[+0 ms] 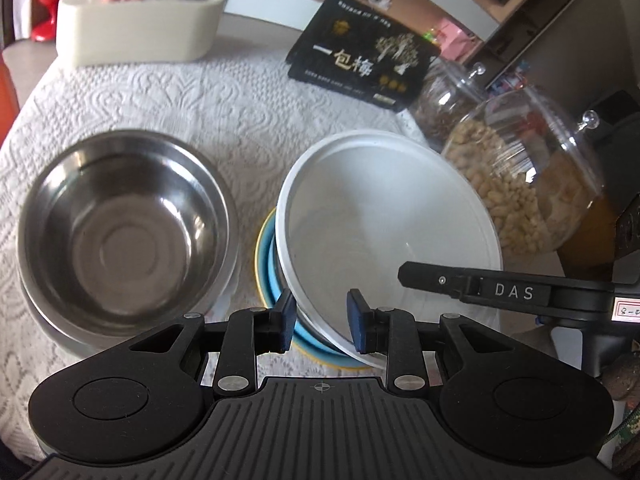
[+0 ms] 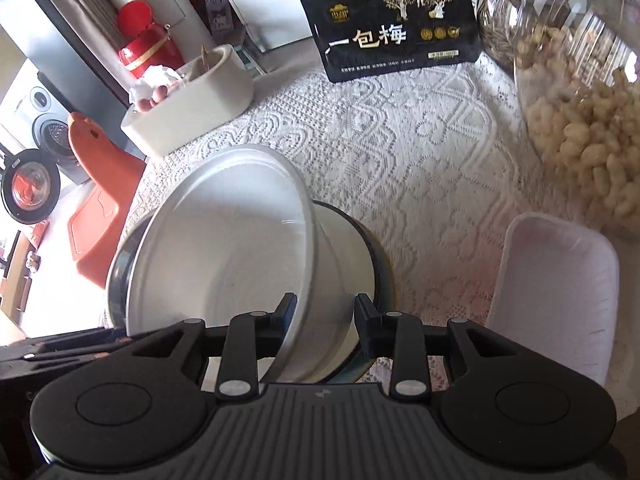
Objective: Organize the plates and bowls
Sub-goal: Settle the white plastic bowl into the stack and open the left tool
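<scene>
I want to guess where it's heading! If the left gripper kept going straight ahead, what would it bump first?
Probably the white bowl, whose near rim already sits between the left gripper's jaws.

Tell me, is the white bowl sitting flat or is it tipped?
Tipped. The white bowl leans with its rim slanted, one side raised above the blue bowl beneath it.
</scene>
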Tool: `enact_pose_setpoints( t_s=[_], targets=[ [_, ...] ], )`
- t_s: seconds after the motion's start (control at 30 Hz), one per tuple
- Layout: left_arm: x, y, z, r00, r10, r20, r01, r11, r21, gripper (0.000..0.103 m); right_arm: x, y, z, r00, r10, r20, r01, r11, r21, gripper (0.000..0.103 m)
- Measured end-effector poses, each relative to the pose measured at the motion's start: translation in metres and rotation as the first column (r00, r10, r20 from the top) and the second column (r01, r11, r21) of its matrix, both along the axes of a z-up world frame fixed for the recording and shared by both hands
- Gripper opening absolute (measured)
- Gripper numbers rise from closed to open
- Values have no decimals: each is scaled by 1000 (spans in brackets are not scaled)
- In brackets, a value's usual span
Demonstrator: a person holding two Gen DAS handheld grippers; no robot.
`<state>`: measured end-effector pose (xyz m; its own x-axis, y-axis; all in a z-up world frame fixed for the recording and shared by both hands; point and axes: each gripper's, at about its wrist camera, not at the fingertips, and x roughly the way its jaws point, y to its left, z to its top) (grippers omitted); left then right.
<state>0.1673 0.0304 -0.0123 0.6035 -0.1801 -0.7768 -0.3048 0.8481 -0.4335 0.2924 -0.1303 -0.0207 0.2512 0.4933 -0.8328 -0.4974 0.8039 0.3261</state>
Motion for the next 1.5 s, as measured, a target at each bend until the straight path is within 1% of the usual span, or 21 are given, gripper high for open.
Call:
enact_pose_setpoints(
  t_s=[0.13, 0.3, 0.63, 0.87, 1.0, 1.2, 1.43, 1.5],
  targets=[
    [-2, 2, -2, 1000, -2, 13, 2, 1000, -6, 31, 0, 4, -5, 1000, 7, 10, -7, 1000, -10, 32],
    [-5, 9, -3, 999, 7, 33, -5, 999, -50, 31, 3, 5, -9, 1000, 0, 11, 0, 1000, 2, 32],
    [-6, 17, -6, 999, -18, 50, 24, 993, -113, 32, 9, 2, -11, 1000, -22, -3, 22, 999, 33, 32],
    [-11, 20, 3, 997, 2, 78, 5, 995, -95, 31, 9, 5, -12, 1000, -21, 3, 20, 999, 27, 33],
    [-14, 23, 8, 995, 30, 93, -23, 997, -79, 31, 9, 4, -7, 1000, -21, 22, 20, 999, 28, 33],
    [-14, 27, 6, 995, 43, 88, -36, 996, -79, 31, 9, 1, -1, 998, -24, 53, 23, 999, 30, 34],
    [-12, 24, 4, 996, 35, 82, -29, 996, -81, 31, 3, -1, 11, 990, -21, 139, 19, 1000, 13, 34],
    [-12, 25, 4, 996, 39, 85, -31, 996, -84, 31, 2, -2, 15, 988, -22, 151, 19, 1000, 19, 34]
  ],
)
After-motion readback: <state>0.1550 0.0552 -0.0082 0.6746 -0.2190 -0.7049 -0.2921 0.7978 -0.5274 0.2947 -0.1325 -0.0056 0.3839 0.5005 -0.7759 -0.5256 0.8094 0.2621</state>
